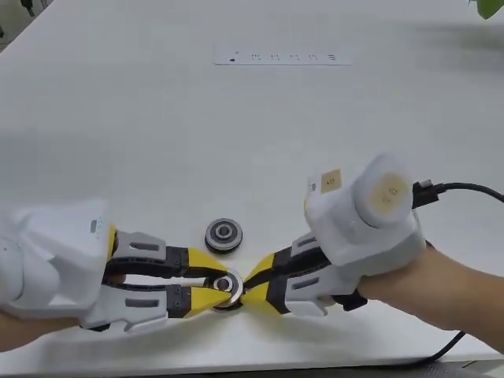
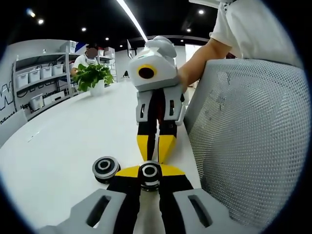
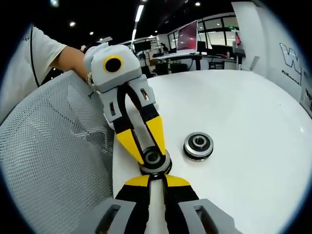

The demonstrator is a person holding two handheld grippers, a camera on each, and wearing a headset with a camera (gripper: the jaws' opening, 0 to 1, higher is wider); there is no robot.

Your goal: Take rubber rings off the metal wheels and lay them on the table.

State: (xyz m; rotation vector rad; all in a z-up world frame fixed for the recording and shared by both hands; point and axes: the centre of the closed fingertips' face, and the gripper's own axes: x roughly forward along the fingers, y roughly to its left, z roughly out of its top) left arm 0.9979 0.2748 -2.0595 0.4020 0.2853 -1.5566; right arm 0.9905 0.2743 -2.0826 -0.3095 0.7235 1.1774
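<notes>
Head view: left claw [image 1: 213, 285] clamps the round metal wheel with black rubber rim [image 1: 227, 285] flat on the white tabletop [image 1: 236, 142], near edge.
Left gripper view: right claw [image 2: 157, 150] comes in dead opposite, far side.
Right gripper view: jaws nearly shut, tips at the wheel's rim; whether they're pinching rubber, can't tell.

Office lettering: a large letter W [image 3: 291, 58] stands on the pale wall [image 3: 273, 34] in the right gripper view, the rest cut off. In the left gripper view, part of a similar big letter marks a grey wall [image 2: 9, 73], with smaller lettering [image 2: 9, 120] below, too small to read. Tiny marks on a flat white strip [image 1: 282, 57] on the white tabletop [image 1: 157, 118] and a tan sticker [image 1: 331, 181] on the right tool [image 1: 250, 283] are illegible.
</notes>
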